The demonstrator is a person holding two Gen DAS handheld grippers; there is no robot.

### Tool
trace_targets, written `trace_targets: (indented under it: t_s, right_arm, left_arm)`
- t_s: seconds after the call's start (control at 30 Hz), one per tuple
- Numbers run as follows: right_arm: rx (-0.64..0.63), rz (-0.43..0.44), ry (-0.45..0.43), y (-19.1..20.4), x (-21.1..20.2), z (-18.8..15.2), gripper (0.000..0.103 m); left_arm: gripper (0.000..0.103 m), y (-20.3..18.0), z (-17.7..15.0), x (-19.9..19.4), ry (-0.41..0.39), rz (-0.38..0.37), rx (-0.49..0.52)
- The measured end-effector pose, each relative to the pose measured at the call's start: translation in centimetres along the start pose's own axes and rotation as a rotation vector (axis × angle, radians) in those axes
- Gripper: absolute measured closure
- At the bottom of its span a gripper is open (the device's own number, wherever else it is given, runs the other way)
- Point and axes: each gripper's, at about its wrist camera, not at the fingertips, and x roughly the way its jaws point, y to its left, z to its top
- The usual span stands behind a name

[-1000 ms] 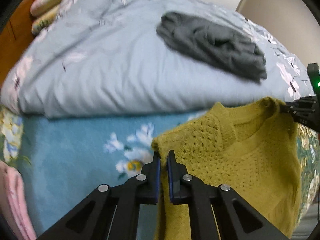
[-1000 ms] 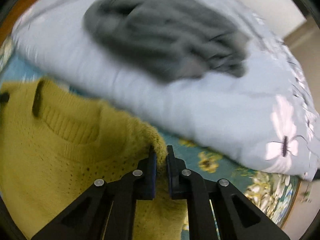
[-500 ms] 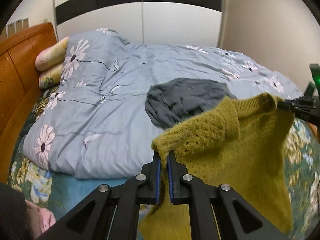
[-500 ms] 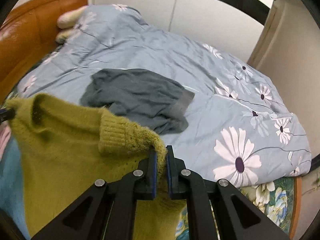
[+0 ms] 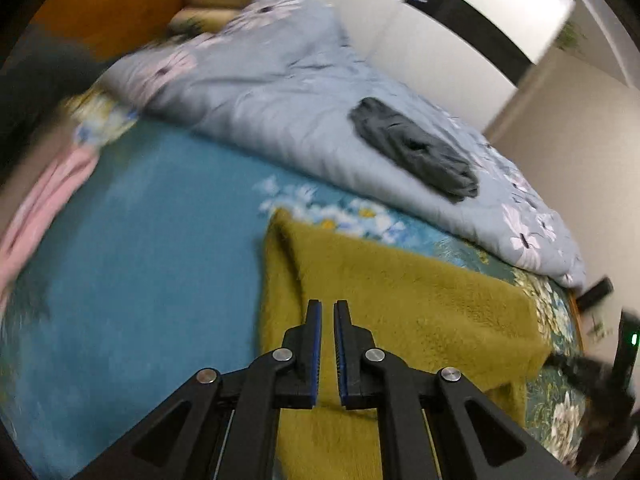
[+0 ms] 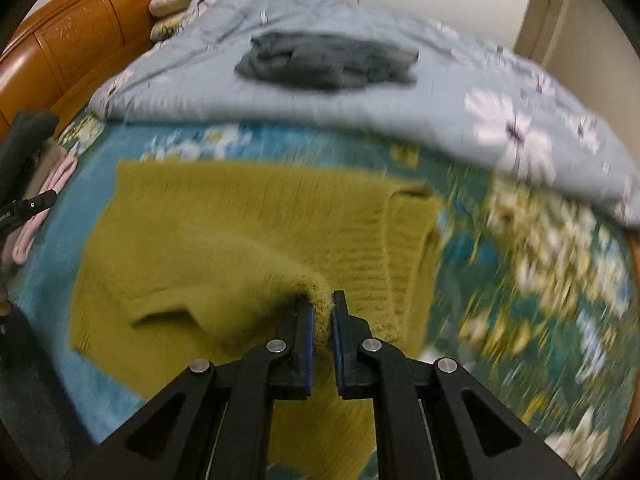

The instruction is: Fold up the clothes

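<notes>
While laying the mustard sweater flat on the bed's teal floral sheet, spreading step underway. Right claw pinching a fuzzy knit edge near the ribbed band; left claw slightly parted, gripping nothing, hovering over the fabric. Next: releasing the right pinch, smoothing, then regrasping an edge for folding. Grey garment resting on the quilted duvet beyond.

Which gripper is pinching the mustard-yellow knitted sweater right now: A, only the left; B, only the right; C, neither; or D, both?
B: the right gripper has the mustard-yellow knitted sweater bunched between its jaws, while the left gripper shows a bare gap between its jaws.
</notes>
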Motion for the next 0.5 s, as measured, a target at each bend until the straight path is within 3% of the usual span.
trace_targets:
  t_s: [0.17,0.23,0.3,0.5]
  right_arm:
    - [0.074,0.005,0.070,0.5,1.4,-4.1,0.095]
    - [0.094,0.012,0.074,0.5,1.3,-4.7,0.095]
    - [0.106,0.012,0.080,0.5,1.2,-5.1,0.094]
    - [0.122,-0.020,0.147,-0.1,1.1,-7.7,0.094]
  left_arm:
    - [0.095,2.4,-3.4,0.1,0.088,-0.053,-0.179]
    - [0.089,3.2,-4.6,0.2,0.124,-0.075,-0.245]
    - [0.071,3.4,-5.2,1.2,0.171,-0.110,-0.305]
    - [0.061,3.6,-7.1,4.5,0.310,-0.156,-0.430]
